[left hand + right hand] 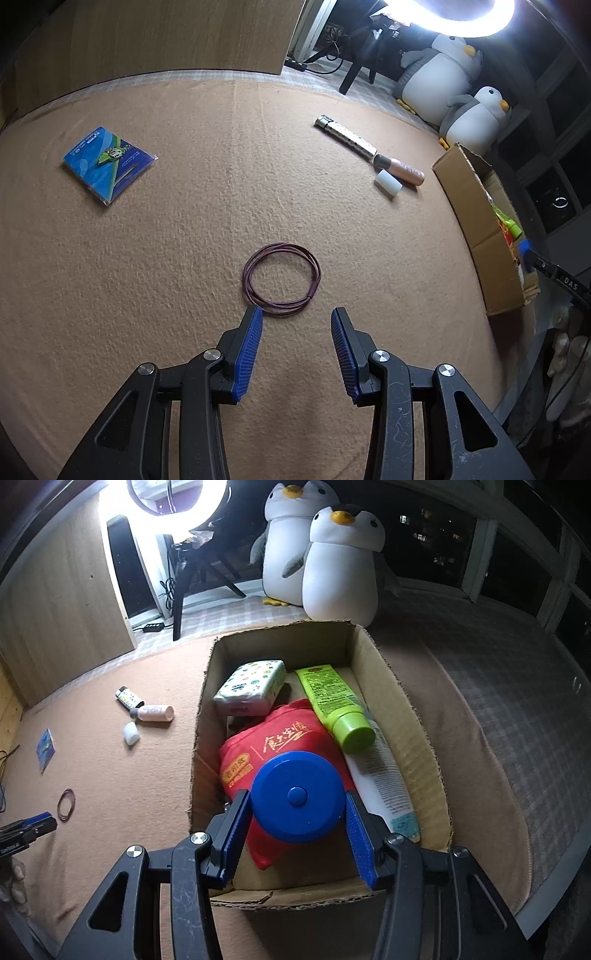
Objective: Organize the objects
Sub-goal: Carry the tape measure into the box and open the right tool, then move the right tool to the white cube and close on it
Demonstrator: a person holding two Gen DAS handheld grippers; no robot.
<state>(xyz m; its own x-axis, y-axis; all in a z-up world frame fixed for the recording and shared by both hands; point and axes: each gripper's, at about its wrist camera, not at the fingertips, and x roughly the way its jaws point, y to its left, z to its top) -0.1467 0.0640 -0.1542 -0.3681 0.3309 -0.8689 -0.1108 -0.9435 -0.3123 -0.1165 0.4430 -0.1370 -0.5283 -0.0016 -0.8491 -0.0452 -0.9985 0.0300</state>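
Observation:
My right gripper (297, 801) is shut on a round blue lidded container (297, 795), held over the open cardboard box (413, 716). Inside the box lie a red pouch (273, 734), a green tube (332, 701), a white tube (384, 771) and a patterned tissue pack (251, 686). My left gripper (296, 317) stands open above the tan blanket, just short of a coiled maroon cord (281, 277). A blue card packet (109, 162), a silver lighter (345, 137), a pink bottle (400, 170) and a white cap (388, 182) lie on the blanket.
The cardboard box (476, 221) sits at the blanket's right edge. Two penguin plush toys (325, 554) stand behind it. A ring light on a tripod (177, 502) and a wooden panel (147, 40) are at the back. A checked cover (498, 672) lies to the right.

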